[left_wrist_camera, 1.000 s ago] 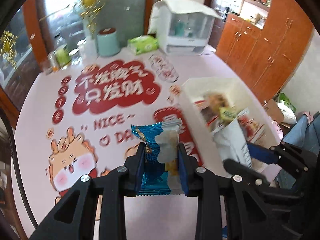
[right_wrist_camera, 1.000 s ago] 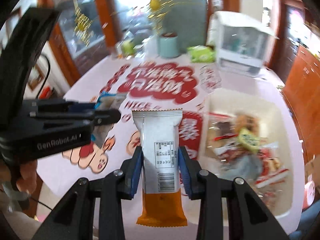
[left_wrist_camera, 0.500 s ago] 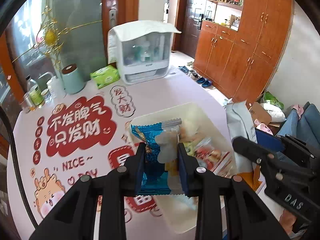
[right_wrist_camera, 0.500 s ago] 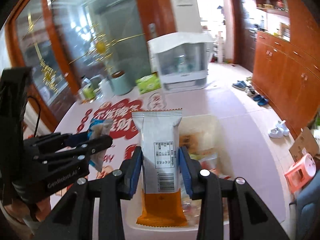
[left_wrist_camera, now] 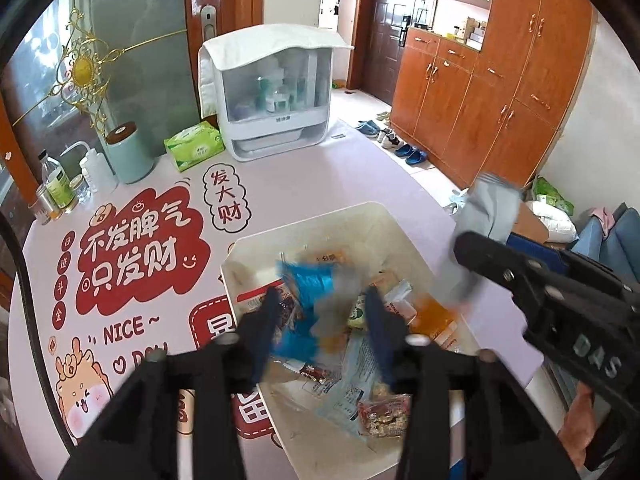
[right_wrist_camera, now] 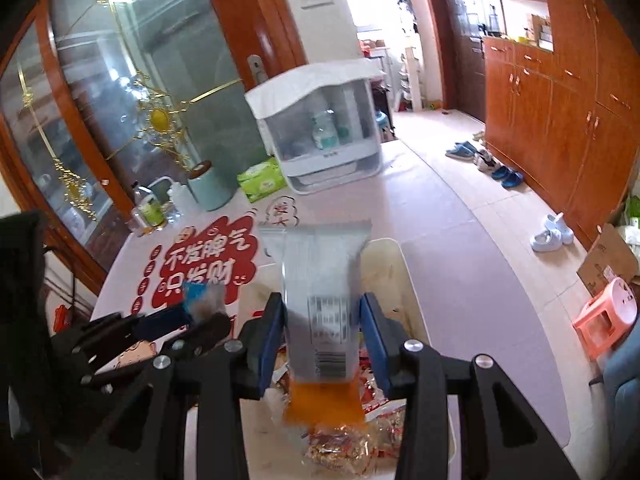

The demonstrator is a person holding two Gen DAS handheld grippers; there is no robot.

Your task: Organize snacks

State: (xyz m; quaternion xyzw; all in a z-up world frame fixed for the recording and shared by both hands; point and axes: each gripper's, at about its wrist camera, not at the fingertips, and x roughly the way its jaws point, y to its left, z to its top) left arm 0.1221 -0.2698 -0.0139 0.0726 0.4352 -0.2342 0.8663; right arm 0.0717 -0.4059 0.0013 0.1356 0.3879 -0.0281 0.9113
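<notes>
Wooden cabinets (left_wrist_camera: 492,92) are ranged along the right wall above a pale tiled floor (right_wrist_camera: 452,168), where shoes (left_wrist_camera: 400,142) are left. A dark door (left_wrist_camera: 386,32) is set at the back. Glass panels (right_wrist_camera: 108,92) are framed in reddish wood at the left.

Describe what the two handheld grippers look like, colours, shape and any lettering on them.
Both are black plastic. The left gripper has two angular black arms with silver screw heads and fingers lined with blue pads. The right gripper is built the same way, with blue-padded fingers and silver screws. From the left wrist view, the right gripper's side carries pale raised letters reading DAS. No cables or sleeves show clearly.
</notes>
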